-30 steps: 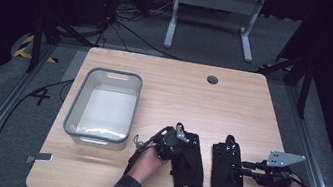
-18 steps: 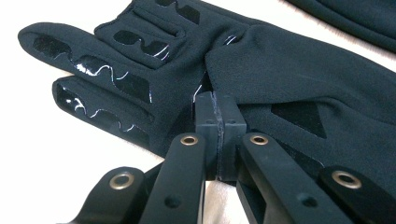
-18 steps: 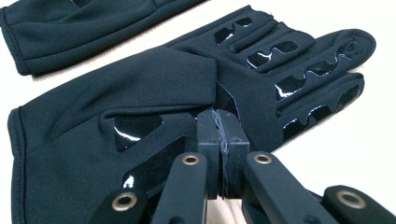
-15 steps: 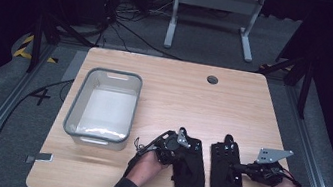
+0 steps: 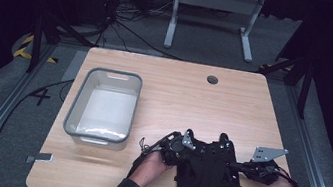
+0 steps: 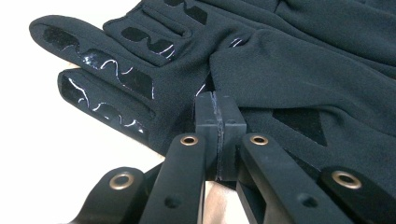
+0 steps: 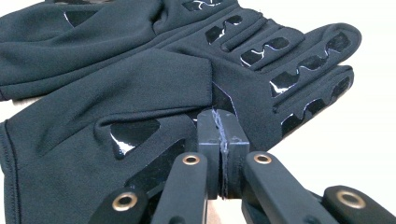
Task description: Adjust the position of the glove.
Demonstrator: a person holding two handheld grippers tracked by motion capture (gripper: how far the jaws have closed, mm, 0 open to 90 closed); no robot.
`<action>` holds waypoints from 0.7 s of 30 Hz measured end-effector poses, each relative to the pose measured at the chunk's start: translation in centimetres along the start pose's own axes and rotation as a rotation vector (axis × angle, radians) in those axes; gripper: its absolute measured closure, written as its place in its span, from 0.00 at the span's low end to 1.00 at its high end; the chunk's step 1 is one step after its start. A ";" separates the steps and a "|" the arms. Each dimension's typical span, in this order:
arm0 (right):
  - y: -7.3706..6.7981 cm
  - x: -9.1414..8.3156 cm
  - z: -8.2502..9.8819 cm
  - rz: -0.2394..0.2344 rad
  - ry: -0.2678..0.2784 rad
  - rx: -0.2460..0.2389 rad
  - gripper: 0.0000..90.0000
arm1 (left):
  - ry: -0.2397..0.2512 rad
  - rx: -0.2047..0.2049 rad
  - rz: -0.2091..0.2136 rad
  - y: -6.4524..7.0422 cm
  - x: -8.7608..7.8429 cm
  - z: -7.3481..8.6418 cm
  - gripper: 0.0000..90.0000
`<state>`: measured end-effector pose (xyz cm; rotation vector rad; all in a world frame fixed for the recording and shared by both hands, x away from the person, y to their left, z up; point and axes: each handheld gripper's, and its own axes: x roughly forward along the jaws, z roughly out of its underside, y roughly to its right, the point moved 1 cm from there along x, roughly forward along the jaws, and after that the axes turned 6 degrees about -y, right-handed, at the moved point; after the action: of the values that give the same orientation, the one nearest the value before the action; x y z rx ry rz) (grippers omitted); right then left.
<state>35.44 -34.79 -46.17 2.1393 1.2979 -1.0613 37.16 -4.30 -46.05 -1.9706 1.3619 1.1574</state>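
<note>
The wooden surface (image 5: pixel 175 90) is a pale, rounded-corner slab with a small dark round hole near its far edge. On its left half sits a grey plastic bin (image 5: pixel 103 106), rectangular with rounded corners and translucent whitish walls. A small grey tag (image 5: pixel 40 158) lies flat near the surface's near left corner.

Two black gloves lie side by side at the near edge, right of the bin, touching along their inner edges. The left glove (image 5: pixel 194 171) and the right glove (image 5: pixel 226 174) are soft matte fabric with glossy, wavy grip patches on the fingers and palm, seen clearly in the gripper views; from above they merge into one dark mass and their outlines are hard to separate.

The left claw (image 6: pixel 218 119) is clenched at the left glove's side edge, its pads pressed together; whether fabric is pinched between them cannot be told. The right claw (image 7: pixel 219 133) is clenched likewise at the right glove's edge, having just been closing. The person's forearms are cut off by the near edge of the high view.
</note>
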 end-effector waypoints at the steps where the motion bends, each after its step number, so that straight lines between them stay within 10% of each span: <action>1: 0.0 0.0 0.0 0.002 0.001 0.000 1.00 | 0.001 0.000 -0.003 0.0 0.0 0.0 1.00; 21: -0.9 -1.4 1.1 0.002 0.018 -0.018 1.00 | 0.038 -0.184 -0.034 0.7 -1.3 2.3 0.56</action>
<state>33.80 -35.92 -45.76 2.1406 1.3083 -1.0279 35.46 -2.15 -46.11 -2.1445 1.2750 1.2758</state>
